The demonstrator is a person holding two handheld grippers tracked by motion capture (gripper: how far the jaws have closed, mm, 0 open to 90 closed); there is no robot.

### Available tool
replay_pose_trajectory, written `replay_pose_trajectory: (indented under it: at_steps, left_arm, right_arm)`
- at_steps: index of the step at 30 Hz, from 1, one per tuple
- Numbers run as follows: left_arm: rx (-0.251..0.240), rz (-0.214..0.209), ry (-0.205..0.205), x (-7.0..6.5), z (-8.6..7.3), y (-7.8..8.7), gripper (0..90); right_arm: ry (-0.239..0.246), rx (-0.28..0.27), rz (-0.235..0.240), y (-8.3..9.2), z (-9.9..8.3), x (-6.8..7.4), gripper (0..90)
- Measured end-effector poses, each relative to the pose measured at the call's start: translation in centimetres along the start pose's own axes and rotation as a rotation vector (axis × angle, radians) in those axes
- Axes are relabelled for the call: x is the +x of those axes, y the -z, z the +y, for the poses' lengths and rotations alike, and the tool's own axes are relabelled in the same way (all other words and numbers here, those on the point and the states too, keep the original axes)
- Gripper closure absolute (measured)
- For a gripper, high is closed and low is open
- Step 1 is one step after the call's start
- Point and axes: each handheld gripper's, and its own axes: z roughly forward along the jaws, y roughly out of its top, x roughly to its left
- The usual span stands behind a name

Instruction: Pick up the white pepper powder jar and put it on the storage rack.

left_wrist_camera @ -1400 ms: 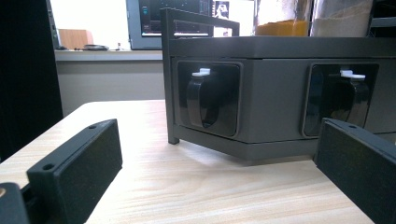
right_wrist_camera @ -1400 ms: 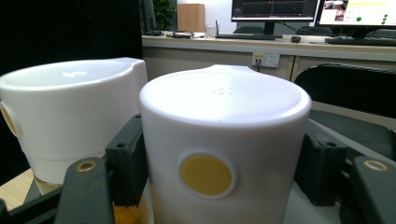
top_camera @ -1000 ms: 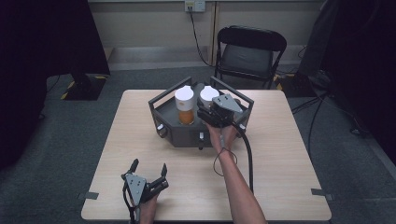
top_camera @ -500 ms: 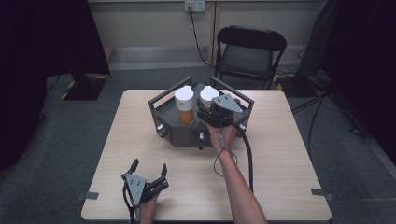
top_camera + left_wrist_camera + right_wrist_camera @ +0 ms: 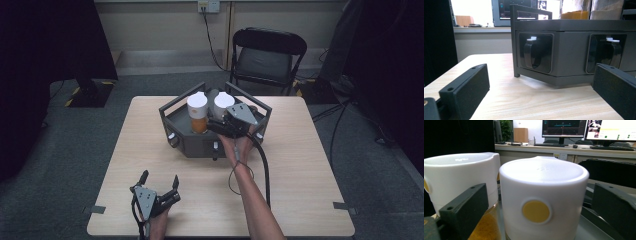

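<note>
Canister [image 5: 541, 202] with the white lid stands upright dead ahead between your right tongs [image 5: 541, 215], just opened and gripping nothing; left tongs [image 5: 159, 184] sit open, far off.

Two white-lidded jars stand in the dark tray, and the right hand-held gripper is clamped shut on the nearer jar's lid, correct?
Not quite. The right gripper view shows the right hand-held gripper open, its jaws standing clear on either side of the nearer jar's lid; they have just opened. Two jars in the tray is right.
</note>
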Motion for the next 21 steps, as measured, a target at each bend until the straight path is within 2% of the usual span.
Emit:
replay_pose_trajectory:
  at_steps: [2, 11, 21]
  left_arm:
    - [0.0, 0.0, 0.0, 0.0, 0.0, 0.0, 0.6]
    - [0.0, -0.004, 0.0, 0.1, 0.0, 0.0, 0.7]
    - [0.0, -0.004, 0.0, 0.1, 0.0, 0.0, 1.0]
  right_arm:
    - [-0.012, -0.002, 0.008, 0.2, 0.0, -0.1, 0.0]
    - [-0.012, -0.033, 0.013, 1.1, -0.4, -0.1, 0.0]
    - [-0.031, -0.028, 0.016, 1.9, -0.8, -0.3, 0.0]
